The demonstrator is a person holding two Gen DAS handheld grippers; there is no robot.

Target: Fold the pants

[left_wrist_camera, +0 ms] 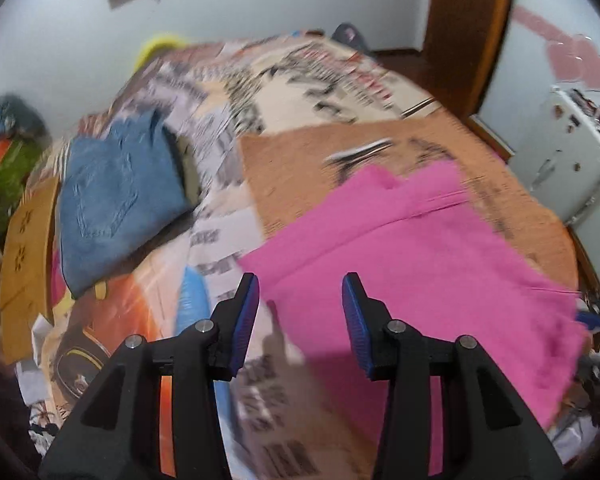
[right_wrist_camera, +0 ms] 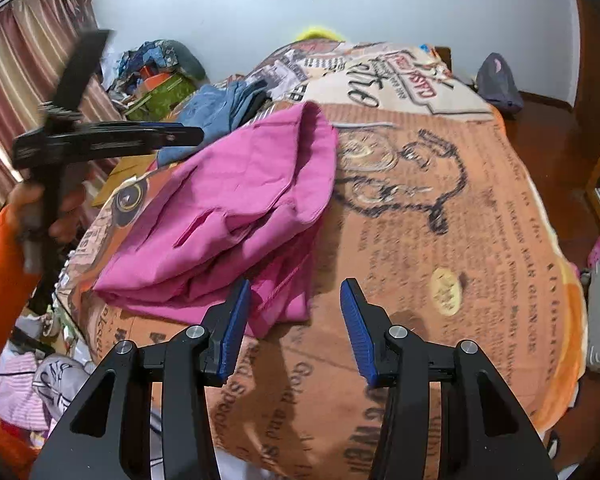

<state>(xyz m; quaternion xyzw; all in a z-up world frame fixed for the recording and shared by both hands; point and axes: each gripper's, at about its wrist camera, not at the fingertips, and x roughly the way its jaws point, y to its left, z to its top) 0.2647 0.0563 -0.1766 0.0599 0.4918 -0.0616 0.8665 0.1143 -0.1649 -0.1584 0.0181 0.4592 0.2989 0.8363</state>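
Lying in a loose, partly folded heap, the pink pants (right_wrist_camera: 236,216) sit on the bed (right_wrist_camera: 460,240), toward its left side as the right wrist view shows it, on a blanket printed like old newspaper. The right tool (right_wrist_camera: 296,320) hangs over the near edge of the bed with its blue-padded fingers (right_wrist_camera: 236,320) spread apart and gripping no cloth; the nearest hem of the pants lies just beyond its left finger. The left tool (left_wrist_camera: 300,316) is likewise spread wide, with the pants below and ahead of it; that view is smeared, so whether the fingers touch the fabric is hard to say. A folded pair of blue jeans (left_wrist_camera: 120,196) rests near the far left edge of the bed, apart from the pink pants.
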